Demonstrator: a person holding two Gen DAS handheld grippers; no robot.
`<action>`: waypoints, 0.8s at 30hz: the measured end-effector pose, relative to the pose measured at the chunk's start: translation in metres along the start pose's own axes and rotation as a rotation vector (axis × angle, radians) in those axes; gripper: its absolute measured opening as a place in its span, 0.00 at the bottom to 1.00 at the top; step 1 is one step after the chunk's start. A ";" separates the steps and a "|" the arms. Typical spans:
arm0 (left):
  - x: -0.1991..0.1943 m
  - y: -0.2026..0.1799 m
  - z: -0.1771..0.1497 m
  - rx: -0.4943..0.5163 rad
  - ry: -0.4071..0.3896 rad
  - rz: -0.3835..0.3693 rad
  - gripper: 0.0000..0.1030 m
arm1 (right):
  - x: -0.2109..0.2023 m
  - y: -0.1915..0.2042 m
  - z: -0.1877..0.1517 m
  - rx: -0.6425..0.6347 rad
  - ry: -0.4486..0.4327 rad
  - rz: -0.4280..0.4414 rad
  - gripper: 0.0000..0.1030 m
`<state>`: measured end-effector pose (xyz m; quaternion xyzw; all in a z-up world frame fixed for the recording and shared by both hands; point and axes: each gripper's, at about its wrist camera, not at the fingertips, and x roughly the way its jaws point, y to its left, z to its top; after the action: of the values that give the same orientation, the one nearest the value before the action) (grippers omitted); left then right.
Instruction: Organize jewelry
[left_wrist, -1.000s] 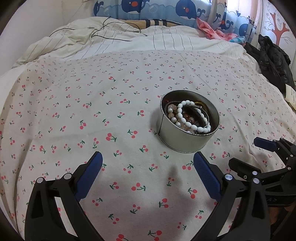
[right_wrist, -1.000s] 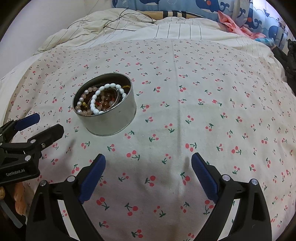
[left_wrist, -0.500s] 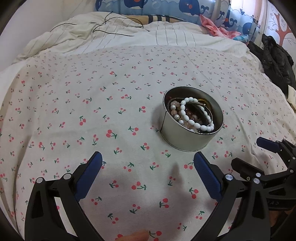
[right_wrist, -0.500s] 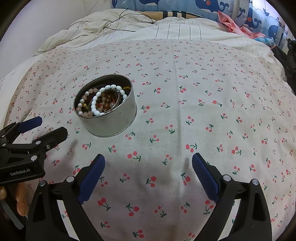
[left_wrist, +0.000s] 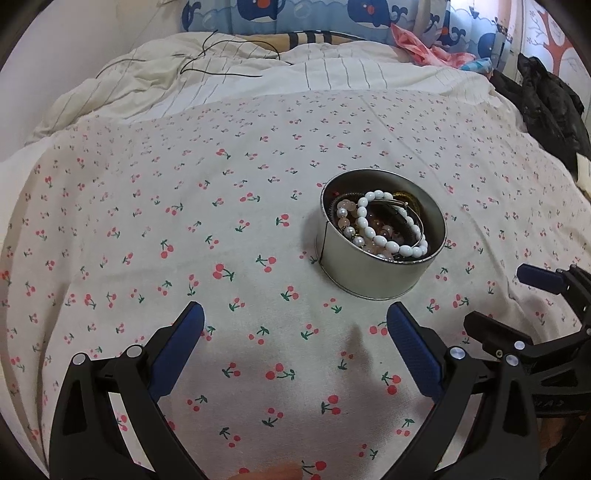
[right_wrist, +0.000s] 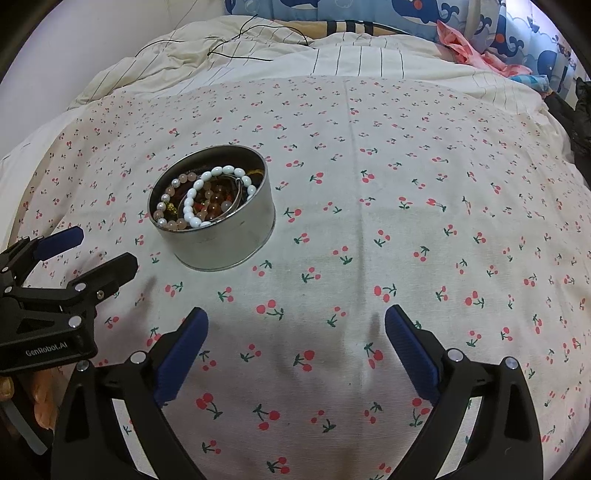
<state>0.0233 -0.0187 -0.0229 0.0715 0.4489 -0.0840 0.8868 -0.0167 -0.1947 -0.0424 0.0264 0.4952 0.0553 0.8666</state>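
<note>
A round metal tin (left_wrist: 373, 275) (right_wrist: 236, 240) stands on the cherry-print cloth. It holds a white bead bracelet (left_wrist: 380, 229) (right_wrist: 199, 199), pink and amber bead bracelets (right_wrist: 212, 206) and a thin metal bangle. My left gripper (left_wrist: 295, 325) is open and empty, just short of the tin and a little to its left. My right gripper (right_wrist: 295, 325) is open and empty, short of the tin and to its right. Each gripper shows at the edge of the other's view, the right gripper (left_wrist: 517, 299) and the left gripper (right_wrist: 99, 247).
The cherry-print cloth (right_wrist: 406, 221) covers a bed. A striped cream duvet (left_wrist: 258, 81) with a thin black cable (left_wrist: 221, 72) lies behind. Whale-print curtains, pink fabric (left_wrist: 424, 48) and a black jacket (left_wrist: 546, 103) are at the back right.
Both grippers stay open and empty. The left view has tilted and shifted slightly, so the tin sits a bit farther right and lower. The right view is nearly unchanged.
</note>
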 end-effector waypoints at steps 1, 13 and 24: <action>0.000 -0.001 0.000 0.003 0.002 0.001 0.93 | 0.000 0.000 0.000 0.000 0.000 -0.001 0.90; 0.001 0.000 0.001 -0.009 0.009 -0.002 0.93 | 0.001 0.000 0.000 -0.002 0.005 0.000 0.91; 0.001 -0.001 0.000 -0.012 0.012 -0.006 0.93 | 0.002 -0.002 0.000 -0.004 0.008 0.004 0.91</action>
<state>0.0230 -0.0199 -0.0236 0.0655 0.4550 -0.0833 0.8842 -0.0155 -0.1969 -0.0439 0.0256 0.4986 0.0580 0.8645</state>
